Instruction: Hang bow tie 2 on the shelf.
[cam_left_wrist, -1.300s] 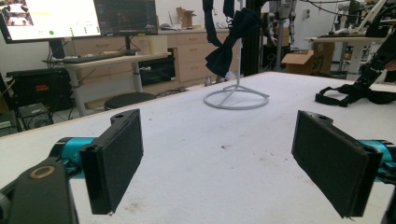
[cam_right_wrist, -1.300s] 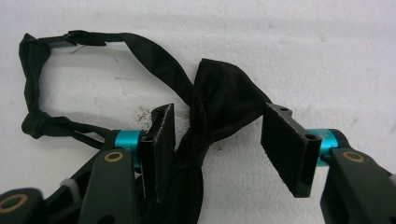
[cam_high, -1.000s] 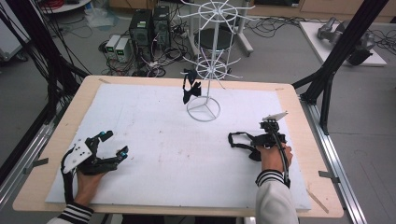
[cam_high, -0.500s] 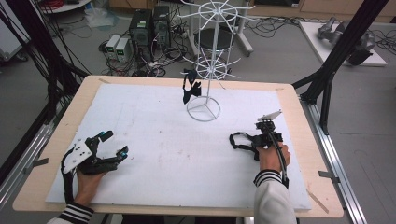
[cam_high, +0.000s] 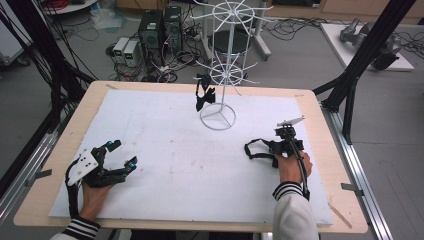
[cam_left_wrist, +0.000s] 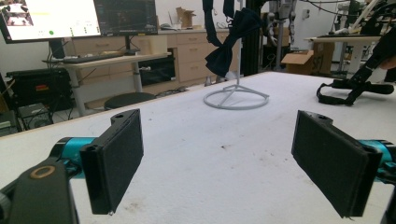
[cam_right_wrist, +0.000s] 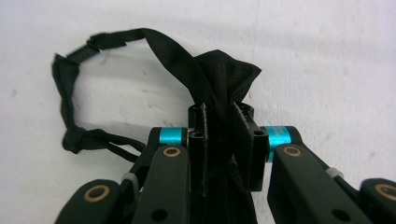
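A black bow tie (cam_right_wrist: 219, 88) with a looped strap (cam_right_wrist: 74, 88) lies on the white table cover, and my right gripper (cam_right_wrist: 219, 126) is shut on its fabric. In the high view that gripper (cam_high: 280, 146) is at the right of the table, the strap (cam_high: 255, 149) trailing to its left. A second dark bow tie (cam_high: 202, 93) hangs on the white wire rack (cam_high: 220, 75) at the back middle; it also shows in the left gripper view as bow tie (cam_left_wrist: 229, 42). My left gripper (cam_high: 120, 156) rests open at the front left, nothing between its pads (cam_left_wrist: 114, 158).
The rack's ring base (cam_high: 217, 116) stands on the white cover (cam_high: 165, 145). A wooden table edge (cam_high: 320, 115) frames the cover. Black frame posts (cam_high: 360, 60) rise at the right, and computers and cables (cam_high: 155, 35) sit on the floor behind.
My right gripper, still shut on the bow tie, has shifted slightly. The left gripper has not moved.
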